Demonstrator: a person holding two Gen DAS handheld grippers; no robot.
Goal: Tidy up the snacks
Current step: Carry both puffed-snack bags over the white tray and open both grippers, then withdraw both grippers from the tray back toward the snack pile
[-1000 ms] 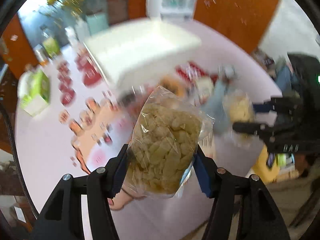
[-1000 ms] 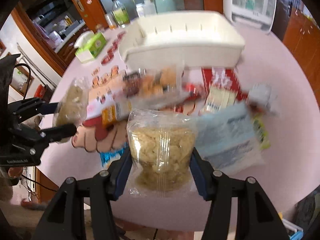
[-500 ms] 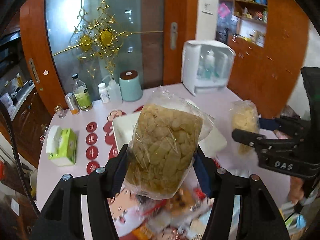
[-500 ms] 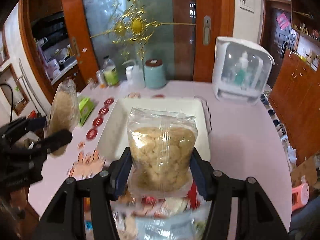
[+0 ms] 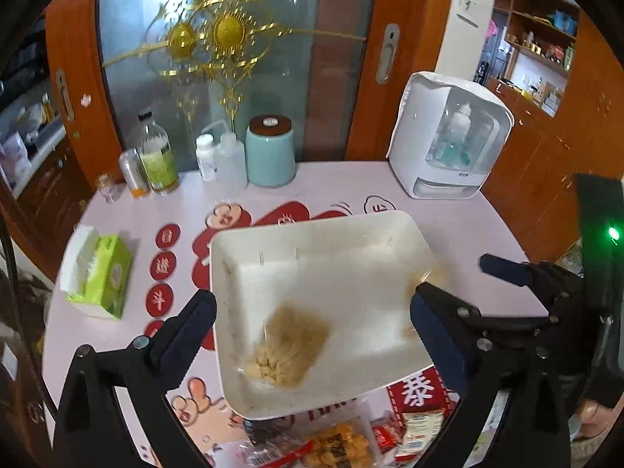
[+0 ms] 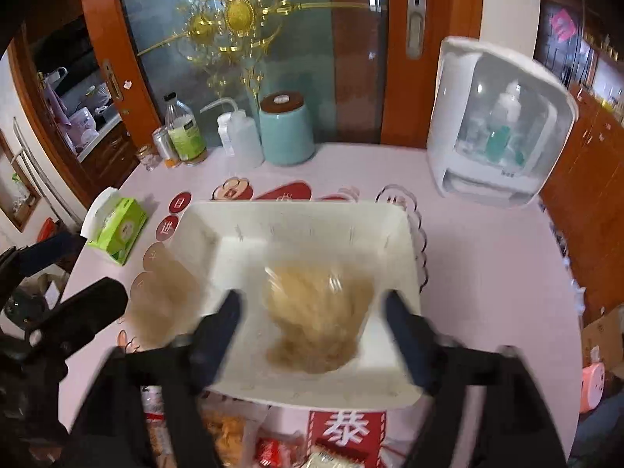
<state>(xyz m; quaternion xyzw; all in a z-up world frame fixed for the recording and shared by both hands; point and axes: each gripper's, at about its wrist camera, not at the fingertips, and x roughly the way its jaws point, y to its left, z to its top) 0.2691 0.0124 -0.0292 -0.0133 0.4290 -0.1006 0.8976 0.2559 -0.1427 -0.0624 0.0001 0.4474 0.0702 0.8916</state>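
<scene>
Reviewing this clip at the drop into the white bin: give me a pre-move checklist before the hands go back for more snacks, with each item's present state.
1. Left gripper free of its bag: ok, jaws have just been opening and nothing is clamped between them.
2. Right gripper free of its bag: ok, jaws have just been opening, pads clear of the bag.
3. Left bag of snacks inside the white bin: ok, over its floor.
4. Right bag of snacks settled in the bin: cannot tell, it is motion-blurred.
5. More snacks to fetch: ok, loose packets lie on the table in front of the bin.
</scene>
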